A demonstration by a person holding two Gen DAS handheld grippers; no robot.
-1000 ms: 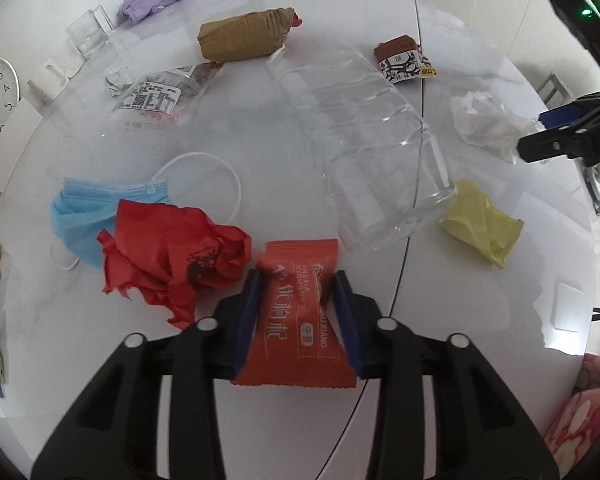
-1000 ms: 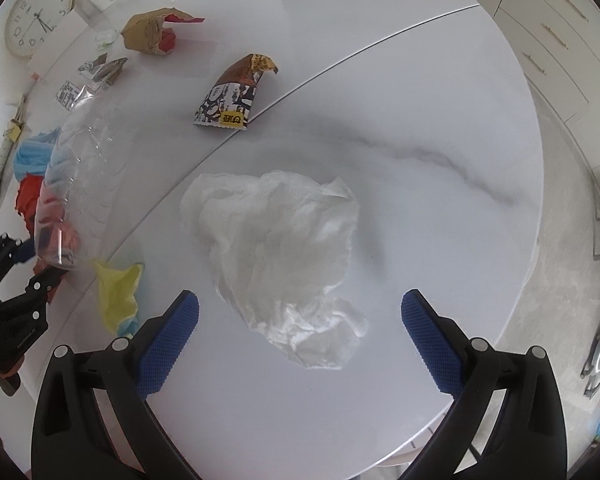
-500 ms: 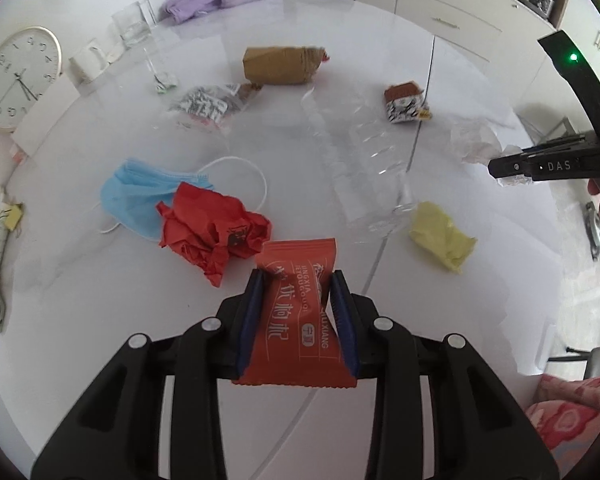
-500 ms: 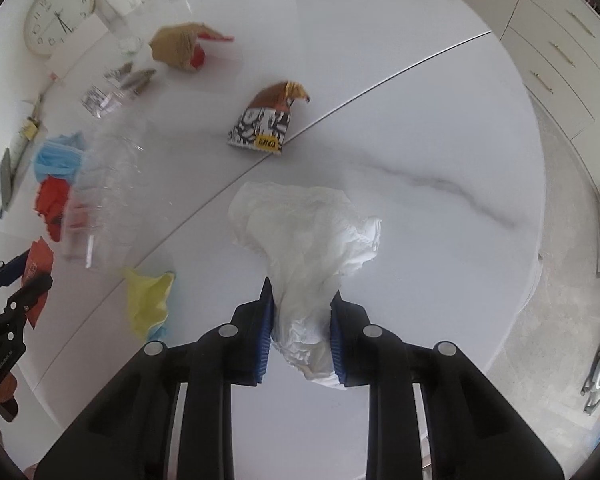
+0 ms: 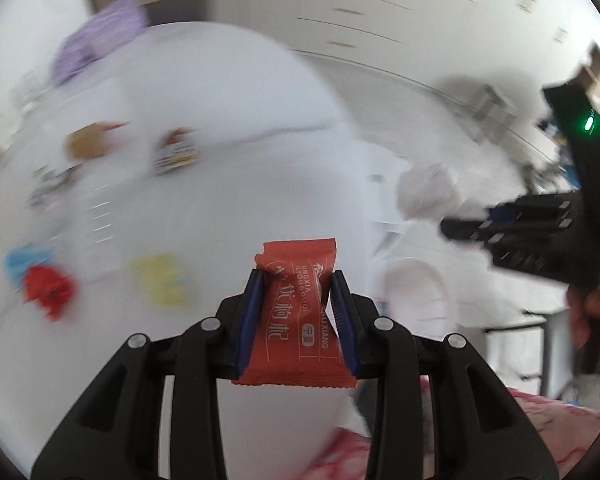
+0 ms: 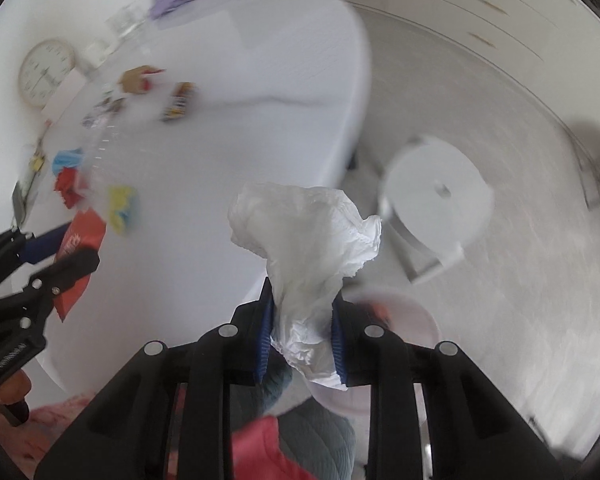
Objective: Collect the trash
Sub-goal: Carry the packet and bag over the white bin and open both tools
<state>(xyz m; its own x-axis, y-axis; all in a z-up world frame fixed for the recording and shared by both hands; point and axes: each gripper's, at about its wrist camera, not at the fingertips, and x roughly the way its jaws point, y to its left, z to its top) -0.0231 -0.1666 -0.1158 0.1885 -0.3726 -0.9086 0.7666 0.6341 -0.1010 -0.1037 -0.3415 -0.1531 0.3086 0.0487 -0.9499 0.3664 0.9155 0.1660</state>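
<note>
Both of your claws have lifted away from the surface (image 5: 204, 128) and swung out past its edge since half a second ago, each carrying its piece. Your left claw (image 5: 296, 312) is clamped on the orange-red snack wrapper (image 5: 296, 316), pads pressing its two long sides; your right claw (image 6: 302, 332) is pinched on the crumpled white tissue (image 6: 308, 240), most of which billows loose above the pads. Below the right claw, a pale pinkish tub (image 6: 396, 312) sits on the floor (I judge it the bin, though it is blurred and its contents cannot be made out); in the left view a whitish round rim (image 5: 416, 296) beside the wrapper is probably the same one. Further right stands a white round lidded thing (image 6: 436, 192), shut, nothing visible inside. Bring each claw squarely over the tub's mouth before letting go, low enough that the light tissue does not drift, and release one at a time. More litter remains on the surface: red paper (image 5: 46, 290), yellow wad (image 5: 160, 282), blue mask (image 5: 24, 260).
</note>
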